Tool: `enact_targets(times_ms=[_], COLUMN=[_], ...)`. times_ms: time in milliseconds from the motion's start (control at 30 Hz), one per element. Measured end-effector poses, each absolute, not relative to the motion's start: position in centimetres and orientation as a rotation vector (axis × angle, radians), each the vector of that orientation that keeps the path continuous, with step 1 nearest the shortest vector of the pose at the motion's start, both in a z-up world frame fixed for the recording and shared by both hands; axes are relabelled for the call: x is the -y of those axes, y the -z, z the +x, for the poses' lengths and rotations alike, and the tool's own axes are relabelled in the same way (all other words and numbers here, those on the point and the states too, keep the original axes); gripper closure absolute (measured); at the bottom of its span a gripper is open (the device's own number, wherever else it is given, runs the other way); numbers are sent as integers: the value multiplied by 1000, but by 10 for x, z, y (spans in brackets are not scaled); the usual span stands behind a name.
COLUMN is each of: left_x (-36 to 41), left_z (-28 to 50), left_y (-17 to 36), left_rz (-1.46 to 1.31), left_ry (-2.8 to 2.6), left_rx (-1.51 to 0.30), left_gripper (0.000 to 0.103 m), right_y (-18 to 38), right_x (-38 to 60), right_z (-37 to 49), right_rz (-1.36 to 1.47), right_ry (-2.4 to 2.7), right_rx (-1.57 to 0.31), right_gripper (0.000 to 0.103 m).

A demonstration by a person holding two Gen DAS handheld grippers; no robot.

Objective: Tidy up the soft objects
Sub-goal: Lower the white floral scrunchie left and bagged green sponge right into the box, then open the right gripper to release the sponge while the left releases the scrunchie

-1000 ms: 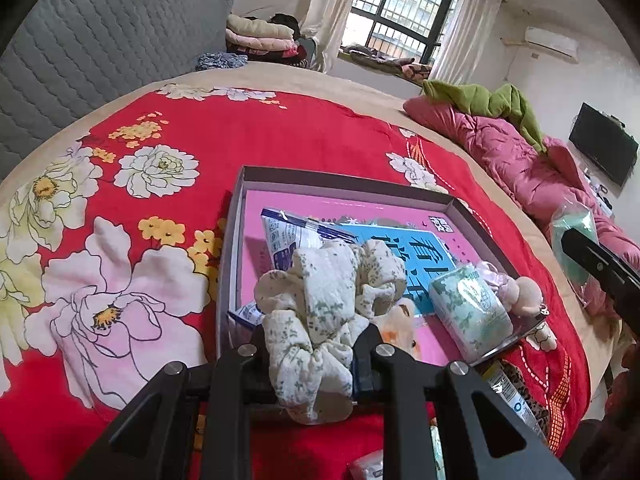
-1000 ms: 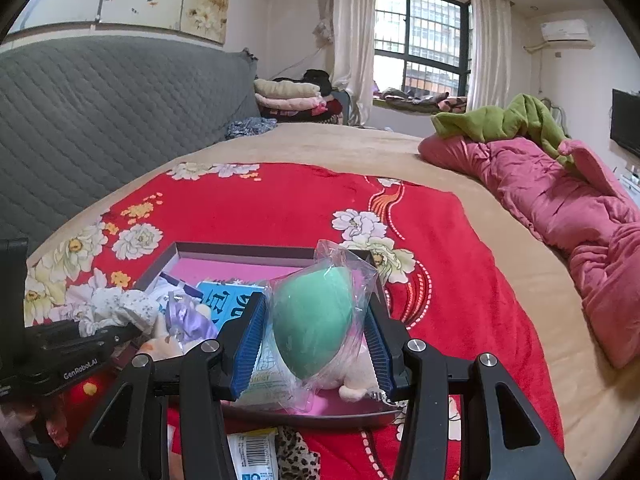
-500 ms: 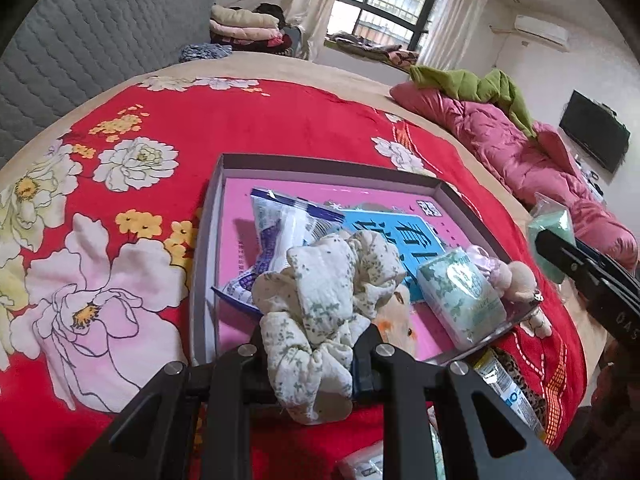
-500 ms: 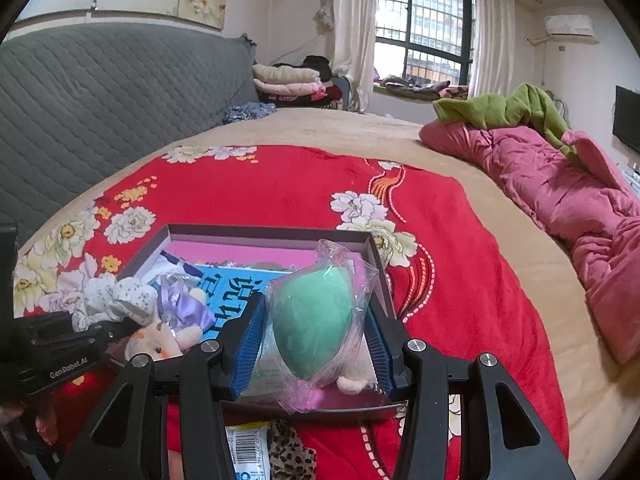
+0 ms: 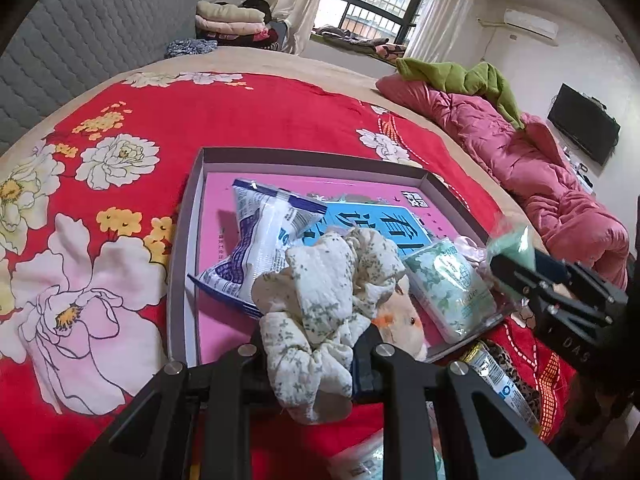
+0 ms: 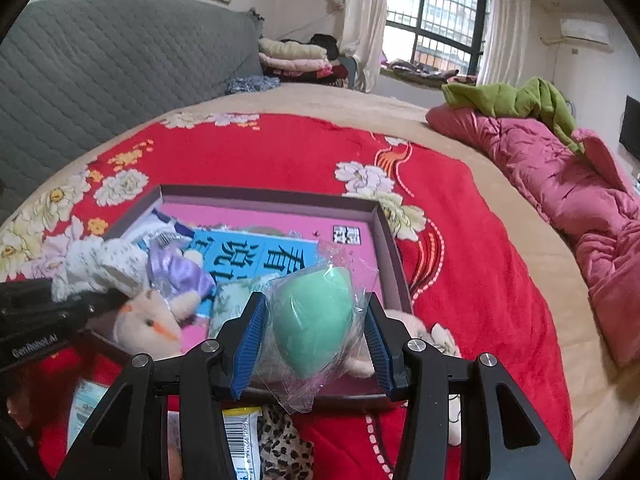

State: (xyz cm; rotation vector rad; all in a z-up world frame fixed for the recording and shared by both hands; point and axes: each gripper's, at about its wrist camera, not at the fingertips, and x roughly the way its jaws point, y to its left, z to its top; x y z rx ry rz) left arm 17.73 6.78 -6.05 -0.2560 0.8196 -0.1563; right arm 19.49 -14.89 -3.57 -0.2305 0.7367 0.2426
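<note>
Left gripper [image 5: 310, 354]: I have it clamped on a cream scrunchie [image 5: 326, 300] with small green flecks, bunched and ruffled, over the near edge of the box [image 5: 188, 240].
Right gripper [image 6: 314, 344]: I have it closed on a mint-green egg-shaped sponge [image 6: 312, 324] in a crinkled clear bag, above the box's near right corner.
Box: shallow, pink-lined, on the red flowered bed [image 5: 240, 120]; it holds a blue-and-white packet [image 5: 260, 240], a green tissue pack [image 5: 450, 288] and a plush toy [image 5: 400, 320].
</note>
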Motion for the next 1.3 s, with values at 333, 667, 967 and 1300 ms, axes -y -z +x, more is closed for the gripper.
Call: enact_targets(times_ms=[333,667,967,1300], left_x=[-71,-70,-70,-72], left_z=[177,177,177,178], left_y=[61,61,61,63], left_rz=[-258,-256,-257,-263], left_ry=[147,144,143,140], left_rx=[-821,-820,-820,-824], left_gripper=[80,80,80,80], right_y=[45,46,46,38], right_x=[151,148,146,147], right_z=[198,197,196,192], right_rz=[-230,-234,-246,-254], right_ry=[-232,-245,-270,-250], right_rx=[-750,-755,-760,-735], right_gripper=[53,52,47,37])
